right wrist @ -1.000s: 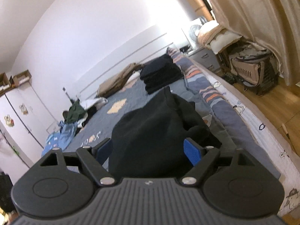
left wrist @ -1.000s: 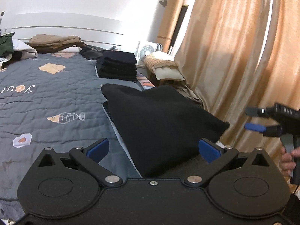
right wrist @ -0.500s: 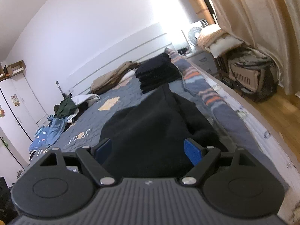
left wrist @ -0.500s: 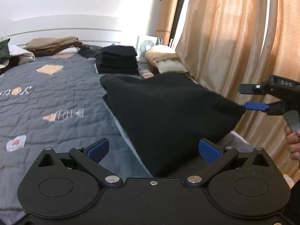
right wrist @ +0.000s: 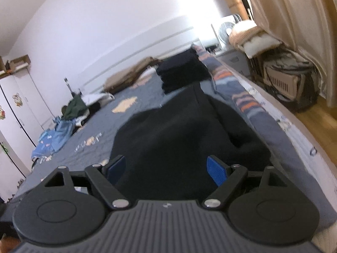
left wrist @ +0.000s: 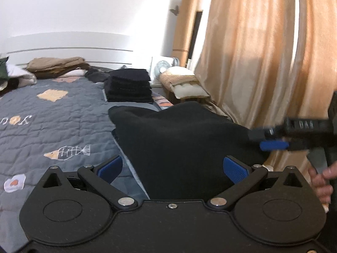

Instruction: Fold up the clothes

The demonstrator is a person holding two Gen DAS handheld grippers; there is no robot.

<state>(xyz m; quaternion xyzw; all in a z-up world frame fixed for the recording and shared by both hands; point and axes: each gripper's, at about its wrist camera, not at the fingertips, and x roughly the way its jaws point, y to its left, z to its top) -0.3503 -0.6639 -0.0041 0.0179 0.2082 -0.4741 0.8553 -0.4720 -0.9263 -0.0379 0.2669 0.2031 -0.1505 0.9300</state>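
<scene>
My left gripper [left wrist: 172, 166] has its blue pads spread wide, and the black garment [left wrist: 181, 147] lies between them untouched, its near end cut off under the gripper body. On the right wrist view my right gripper [right wrist: 166, 168] is spread just as wide, the garment [right wrist: 179, 139] filling the gap; I can't tell whether the pads touch cloth. The garment sits on the bed [left wrist: 42, 126] near its edge. Its long axis runs from 6 o'clock up toward 12 in the right view, tapering to a ridge at the far end. The far tip is lost against the dark folded stack [right wrist: 181, 71] at 12 o'clock. In the left view the right gripper [left wrist: 271, 139] comes in at 3 o'clock, blurred, its lettering unreadable; a hand [left wrist: 320, 181] is half cut off. On the quilt at 9 o'clock I read "you", mirrored.
</scene>
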